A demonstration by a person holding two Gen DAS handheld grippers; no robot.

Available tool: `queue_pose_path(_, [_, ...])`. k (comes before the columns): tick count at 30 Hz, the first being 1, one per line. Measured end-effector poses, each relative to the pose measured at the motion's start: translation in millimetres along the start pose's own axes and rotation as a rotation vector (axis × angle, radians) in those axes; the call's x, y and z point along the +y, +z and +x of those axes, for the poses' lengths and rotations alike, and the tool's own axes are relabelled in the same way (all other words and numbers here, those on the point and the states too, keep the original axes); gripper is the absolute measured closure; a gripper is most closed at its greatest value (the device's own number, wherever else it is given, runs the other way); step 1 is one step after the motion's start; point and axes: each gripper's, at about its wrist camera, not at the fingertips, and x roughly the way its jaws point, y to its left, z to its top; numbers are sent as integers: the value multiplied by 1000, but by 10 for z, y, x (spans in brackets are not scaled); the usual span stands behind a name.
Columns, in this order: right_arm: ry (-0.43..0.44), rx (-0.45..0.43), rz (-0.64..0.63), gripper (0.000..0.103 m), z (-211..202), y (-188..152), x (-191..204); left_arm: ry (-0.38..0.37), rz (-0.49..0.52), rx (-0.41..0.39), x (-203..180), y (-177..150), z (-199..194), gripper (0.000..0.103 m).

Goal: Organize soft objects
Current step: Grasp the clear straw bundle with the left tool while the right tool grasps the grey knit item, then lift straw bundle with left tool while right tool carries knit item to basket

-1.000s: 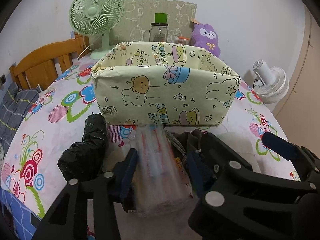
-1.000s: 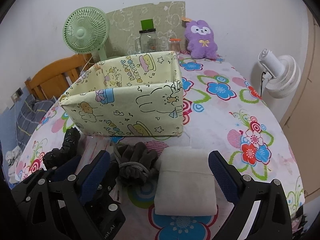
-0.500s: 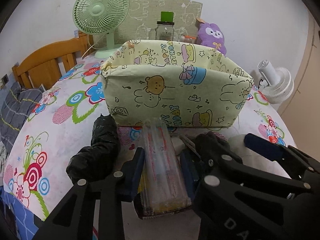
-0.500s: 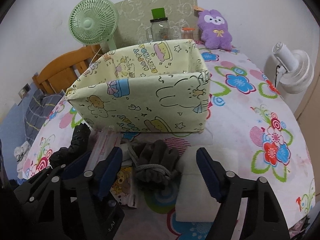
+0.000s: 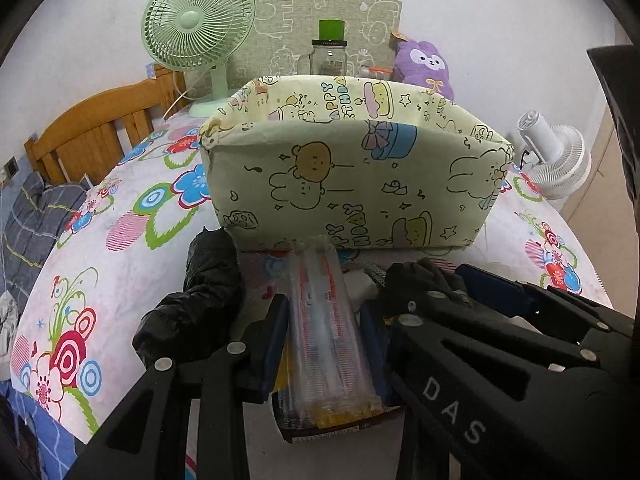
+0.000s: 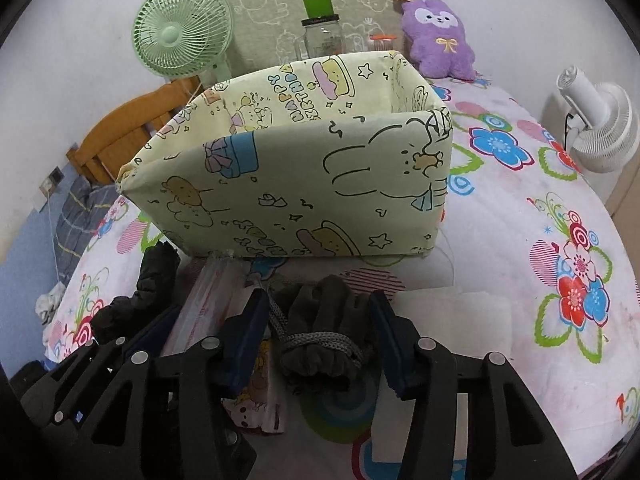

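A pale yellow fabric bin (image 5: 352, 184) with cartoon prints stands on the flowered table; it also shows in the right wrist view (image 6: 304, 192). My left gripper (image 5: 324, 336) is shut on a clear plastic packet (image 5: 324, 332) with red stripes, just in front of the bin. My right gripper (image 6: 320, 340) is open, its fingers on both sides of a dark grey bundle tied with cord (image 6: 320, 332). A black plastic-wrapped roll (image 5: 200, 300) lies to the left. A white folded cloth (image 6: 460, 320) lies to the right.
A green fan (image 5: 198, 28), a glass jar (image 5: 328, 56) and a purple plush toy (image 6: 438, 36) stand behind the bin. A white fan (image 6: 600, 120) is beyond the right table edge. A wooden headboard (image 5: 92, 136) is at the left.
My left gripper has closed on the clear packet. My right gripper has moved left from the white cloth and now straddles the dark grey bundle.
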Motion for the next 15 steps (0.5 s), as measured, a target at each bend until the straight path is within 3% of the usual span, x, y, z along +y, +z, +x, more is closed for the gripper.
queue_pose_path(3, [-8, -4, 6, 66, 2, 4, -19, 11, 7, -3, -14, 8, 6, 66])
queue_pose_path(15, [-1, -42, 24, 76, -97, 8, -50, 6, 0, -22, -26, 32, -78, 68])
